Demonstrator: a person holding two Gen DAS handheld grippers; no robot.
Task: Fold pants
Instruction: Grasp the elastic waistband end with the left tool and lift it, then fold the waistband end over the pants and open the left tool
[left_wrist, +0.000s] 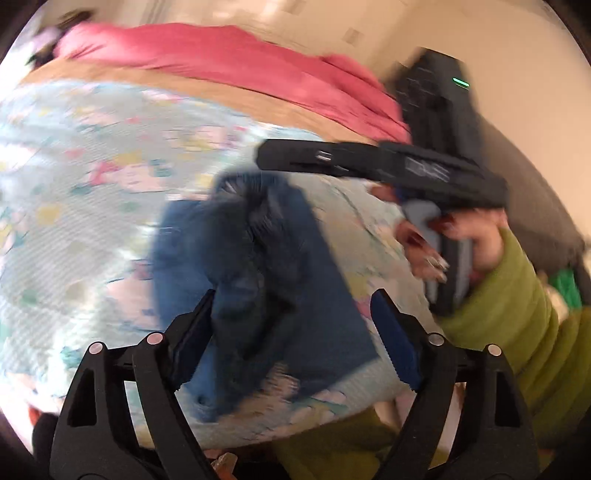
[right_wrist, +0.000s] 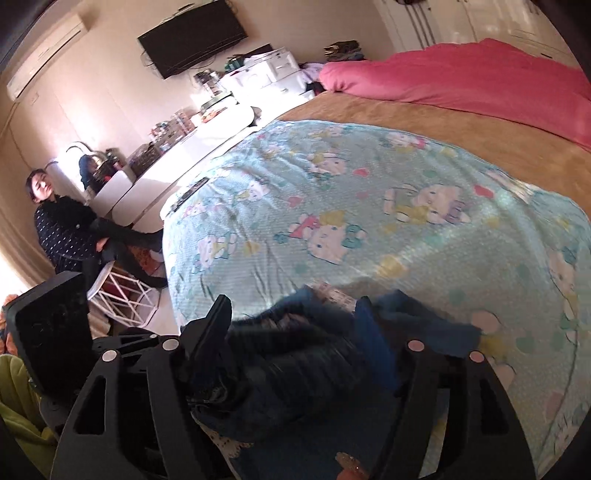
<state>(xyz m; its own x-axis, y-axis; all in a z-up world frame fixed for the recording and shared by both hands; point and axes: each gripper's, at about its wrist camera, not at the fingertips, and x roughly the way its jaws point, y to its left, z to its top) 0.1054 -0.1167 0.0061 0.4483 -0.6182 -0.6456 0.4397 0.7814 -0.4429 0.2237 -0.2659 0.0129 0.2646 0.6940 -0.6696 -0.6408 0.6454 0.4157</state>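
Note:
Blue jeans (left_wrist: 258, 258) lie bunched on a pale blue cartoon-print blanket (left_wrist: 92, 184) spread over the bed. My left gripper (left_wrist: 295, 332) hovers above them, jaws wide open, and the cloth lies beneath the gap untouched by the blue pads. In the right wrist view my right gripper (right_wrist: 293, 332) also stands open, over a dark crumpled part of the jeans (right_wrist: 280, 362). Its pads do not press on the cloth. A hand in a green sleeve (left_wrist: 517, 302) holds that right tool, whose black body (left_wrist: 406, 170) reaches over the jeans from the right.
A pink duvet (right_wrist: 461, 74) and a tan bedspread (right_wrist: 443, 125) cover the far side of the bed. A person (right_wrist: 62, 229) sits left of the bed by a cluttered white counter (right_wrist: 177, 162). A television (right_wrist: 192, 37) hangs on the wall.

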